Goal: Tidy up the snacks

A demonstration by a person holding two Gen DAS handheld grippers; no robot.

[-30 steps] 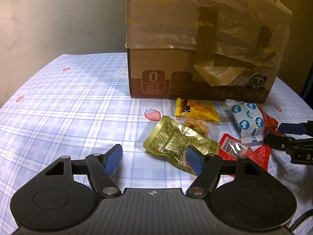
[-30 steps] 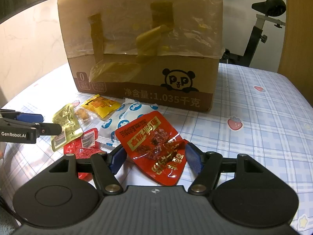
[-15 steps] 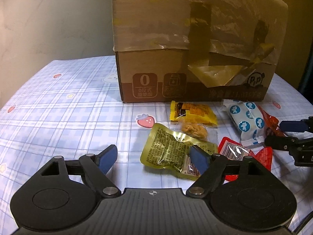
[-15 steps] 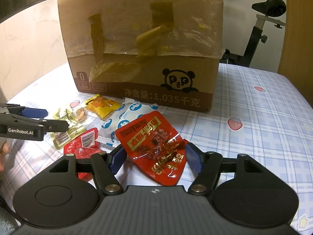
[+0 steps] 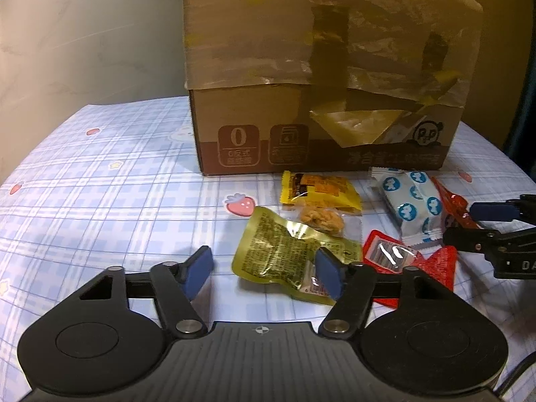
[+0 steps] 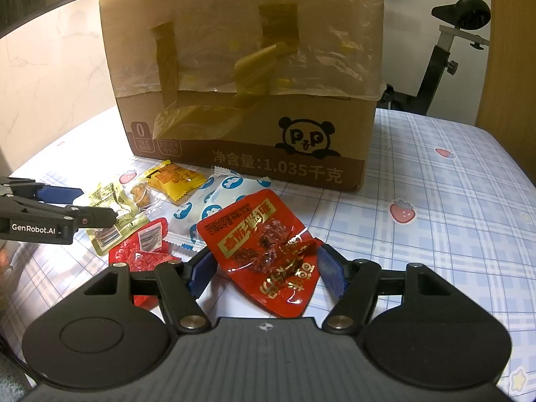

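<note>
matt brown cardboard box (image 6: 248,107) under wrinkled glossy plastic film and yellowish tape. shiny crinkled foil on big red pouch (image 6: 268,248) at 6 o'clock of box; same gloss on olive-gold pouch (image 5: 284,254). smooth printed tablecloth (image 5: 100,184). matt black plastic left gripper (image 5: 263,269), steel pins.

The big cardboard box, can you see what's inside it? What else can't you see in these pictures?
- Inside of the cardboard box: hidden in both views by its taped front wall and plastic film.
- Small red packet: partly covered by the right gripper in the right wrist view.
- Gold packet: its corner sits behind the left gripper finger in the left wrist view.
- Printing on the packets: too small to read.
</note>
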